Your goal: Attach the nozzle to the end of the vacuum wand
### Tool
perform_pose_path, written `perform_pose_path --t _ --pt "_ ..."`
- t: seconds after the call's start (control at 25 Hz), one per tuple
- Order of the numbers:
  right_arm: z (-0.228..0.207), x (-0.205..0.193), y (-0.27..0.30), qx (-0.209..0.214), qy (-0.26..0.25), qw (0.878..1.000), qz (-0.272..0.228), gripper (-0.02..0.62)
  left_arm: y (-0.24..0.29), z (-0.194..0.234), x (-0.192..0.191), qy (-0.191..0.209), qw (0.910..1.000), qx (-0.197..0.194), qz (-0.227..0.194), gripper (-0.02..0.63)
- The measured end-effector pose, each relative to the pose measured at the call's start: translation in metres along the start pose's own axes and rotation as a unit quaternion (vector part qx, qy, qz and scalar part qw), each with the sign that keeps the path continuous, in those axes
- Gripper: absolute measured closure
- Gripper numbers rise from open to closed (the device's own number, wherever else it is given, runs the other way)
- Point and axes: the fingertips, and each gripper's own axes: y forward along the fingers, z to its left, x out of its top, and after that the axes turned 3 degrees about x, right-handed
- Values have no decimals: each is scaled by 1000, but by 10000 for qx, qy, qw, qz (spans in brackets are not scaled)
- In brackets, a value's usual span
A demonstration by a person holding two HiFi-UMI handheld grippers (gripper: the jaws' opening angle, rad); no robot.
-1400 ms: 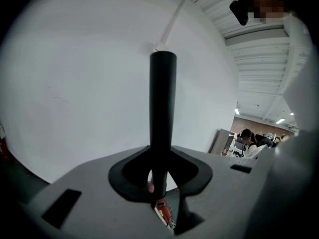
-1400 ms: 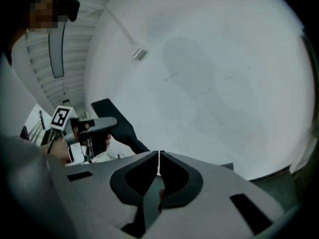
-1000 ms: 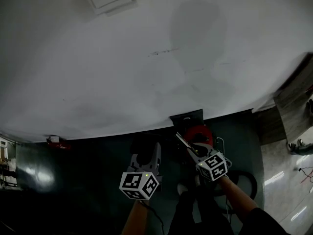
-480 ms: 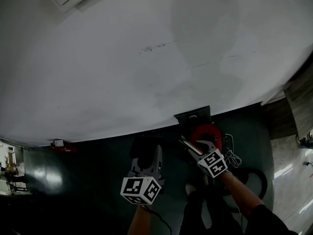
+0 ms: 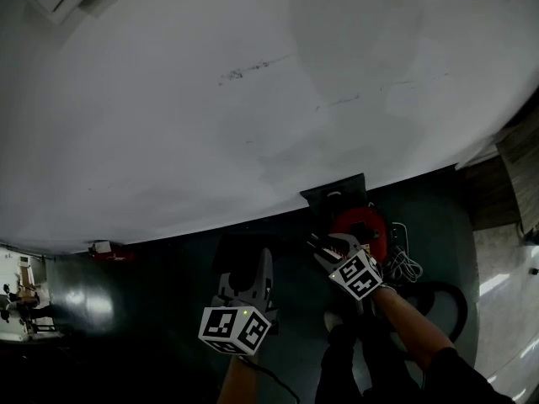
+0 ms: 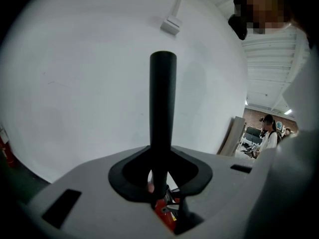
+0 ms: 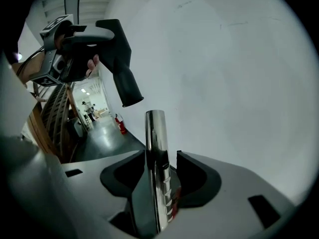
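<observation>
White wall (image 5: 253,99) backs the scene, with dark floor (image 5: 152,284) below it. Left tongs (image 5: 246,263), at 7 o'clock in the head view, are clamped narrow on the black nozzle (image 6: 162,108), which stands upright out of them. Right tongs (image 5: 324,247), at 5 o'clock, are opening wide. The chrome wand (image 7: 156,148) stands between them, with a gap on its 3 o'clock side. Nozzle end and wand tip are near but apart. Red vacuum body (image 5: 360,224) sits on the floor just beyond the right tongs.
</observation>
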Motion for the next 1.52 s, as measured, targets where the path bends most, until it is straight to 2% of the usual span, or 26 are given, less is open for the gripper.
perform_pose_path --t 0.28,0.44,0.84,1.04,1.2,1.52 --pt "0 -5 13 -50 -181 9998 51 410 3 6 -3 -60 10000 1 38 520" --pt "1 -5 15 -122 -367 9993 6 433 4 6 -2 -39 10000 -35 38 520" --pt "7 -6 5 -120 -429 9990 19 436 4 -3 7 -11 9998 -172 64 520" --pt "10 -4 -10 -150 -441 9989 -29 436 8 -16 12 -242 9980 -478 334 520" --pt "13 -3 -20 -162 -455 9988 -63 436 16 -30 13 -263 9953 -703 614 520" --pt "19 -3 -28 -155 -492 9985 -156 436 27 -43 4 -170 9927 -798 890 520"
